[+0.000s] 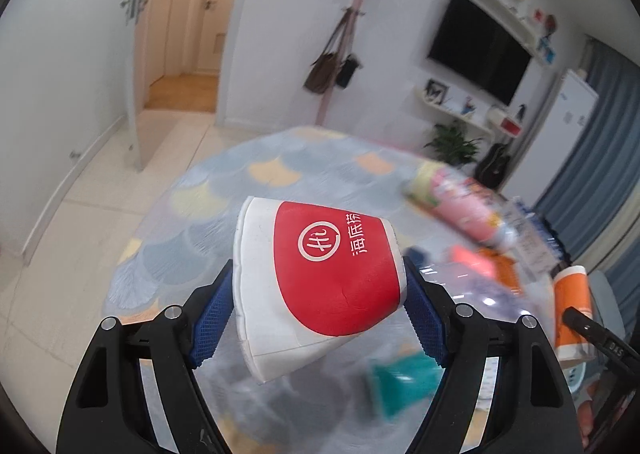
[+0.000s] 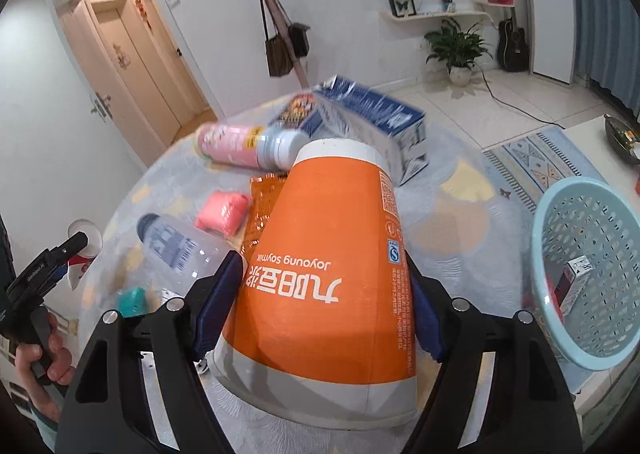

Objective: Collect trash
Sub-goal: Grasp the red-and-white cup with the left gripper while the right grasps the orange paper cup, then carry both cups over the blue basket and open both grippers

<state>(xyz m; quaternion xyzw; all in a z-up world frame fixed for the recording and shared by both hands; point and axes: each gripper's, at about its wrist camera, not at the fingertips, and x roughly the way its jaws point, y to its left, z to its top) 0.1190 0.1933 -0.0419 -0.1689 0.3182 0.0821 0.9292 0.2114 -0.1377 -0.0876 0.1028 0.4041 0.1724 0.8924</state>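
Note:
My left gripper (image 1: 318,308) is shut on a red and white paper cup (image 1: 316,282), held on its side above the round table (image 1: 240,174). My right gripper (image 2: 322,306) is shut on an orange and white paper cup (image 2: 328,274), also lifted above the table; it shows at the right edge of the left wrist view (image 1: 572,310). On the table lie a pink bottle (image 2: 244,146), a clear plastic bottle (image 2: 180,248), a blue carton (image 2: 372,122), a pink packet (image 2: 224,212), an orange wrapper (image 2: 264,194) and a teal item (image 2: 134,300).
A light blue plastic basket (image 2: 592,274) stands at the table's right with a small box (image 2: 572,282) inside. Beyond the table are a coat stand (image 2: 280,26) with bags, a door (image 2: 120,66), a potted plant (image 2: 458,50) and a patterned rug (image 2: 536,162).

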